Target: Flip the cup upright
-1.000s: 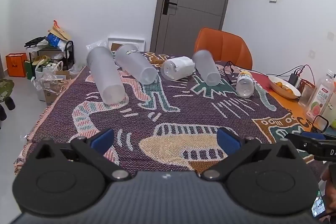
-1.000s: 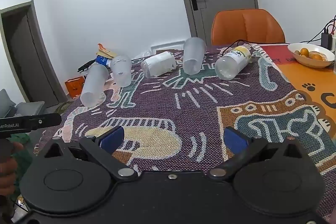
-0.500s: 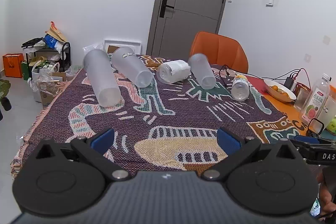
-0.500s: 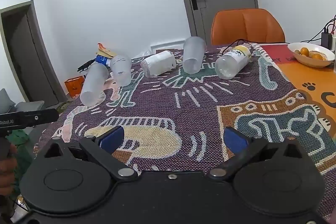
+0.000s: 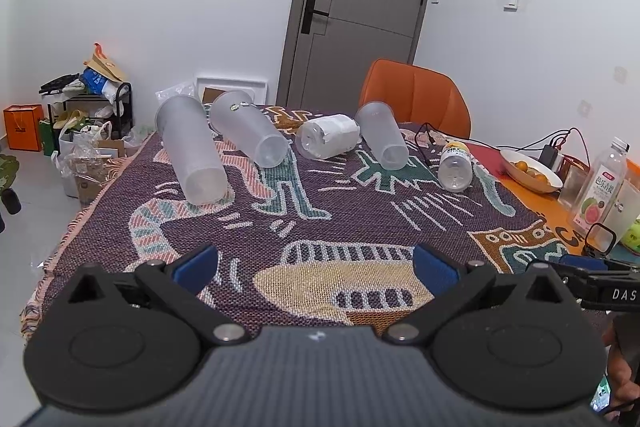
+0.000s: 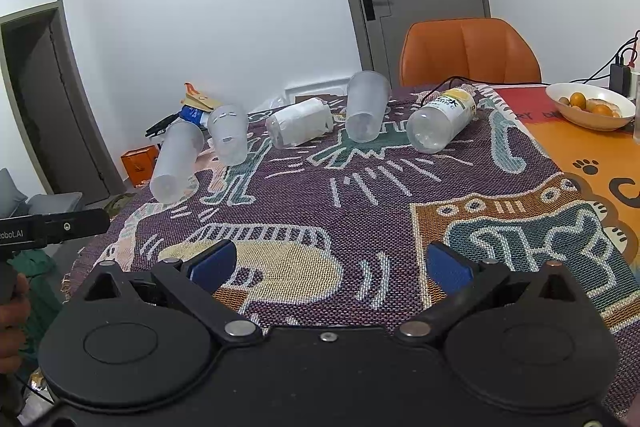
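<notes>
**Both tools wide open, 5 containers lying on their sides**

The left tool [image 5: 316, 263] and the right tool [image 6: 328, 265] each hang over the near edge of the surface [image 5: 360, 227] with their blue pads spread wide and nothing between them.

Across the far half of the patterned woven blanket lie 3 frosted translucent plastic cups and 2 bottles, all on their sides and well apart from both tools. The nearest frosted cup [image 5: 191, 153] rests at the left, bottom toward the camera.

My judgement: the step in hand is the reach. It would go best by approaching that cup across its middle, closing gently because the thin wall probably flexes, then rotating the mouth upward and setting the base flat on the blanket, which looks soft and uneven.

Readable writing: "DAS" on the right tool's body in the left view, "obot.AI" on the left tool's body in the right view. The yellow-capped bottle [image 6: 442, 121] carries a label too small to read.
</notes>
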Available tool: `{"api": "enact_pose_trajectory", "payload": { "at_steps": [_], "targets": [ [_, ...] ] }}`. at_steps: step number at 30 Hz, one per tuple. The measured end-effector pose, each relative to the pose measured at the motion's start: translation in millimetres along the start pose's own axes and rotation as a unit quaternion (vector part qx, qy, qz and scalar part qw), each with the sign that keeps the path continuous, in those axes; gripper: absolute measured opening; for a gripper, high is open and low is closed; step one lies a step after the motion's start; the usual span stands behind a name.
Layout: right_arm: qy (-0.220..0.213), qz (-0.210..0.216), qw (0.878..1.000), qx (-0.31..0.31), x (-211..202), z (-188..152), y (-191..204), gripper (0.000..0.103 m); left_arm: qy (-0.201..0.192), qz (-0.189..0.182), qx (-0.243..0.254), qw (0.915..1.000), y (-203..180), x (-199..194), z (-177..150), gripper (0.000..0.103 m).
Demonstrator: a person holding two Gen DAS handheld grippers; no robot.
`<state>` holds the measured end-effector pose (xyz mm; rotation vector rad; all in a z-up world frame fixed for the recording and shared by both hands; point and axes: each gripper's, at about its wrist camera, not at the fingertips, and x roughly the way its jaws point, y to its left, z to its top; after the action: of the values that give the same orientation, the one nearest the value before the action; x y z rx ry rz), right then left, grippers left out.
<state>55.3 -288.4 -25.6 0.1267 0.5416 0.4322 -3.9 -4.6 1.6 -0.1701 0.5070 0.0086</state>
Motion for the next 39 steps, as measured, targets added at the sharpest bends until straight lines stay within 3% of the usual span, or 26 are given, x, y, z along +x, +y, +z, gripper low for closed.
{"api": "enact_pose_trajectory", "payload": {
  "at_steps": [39],
  "targets": [
    [-0.003,-0.002,1.0,0.002,-2.2,2.2,-0.8,0.103,-0.002,0.006,0.005,1.0,0.5,-2.0,1.0,0.103]
  ]
}}
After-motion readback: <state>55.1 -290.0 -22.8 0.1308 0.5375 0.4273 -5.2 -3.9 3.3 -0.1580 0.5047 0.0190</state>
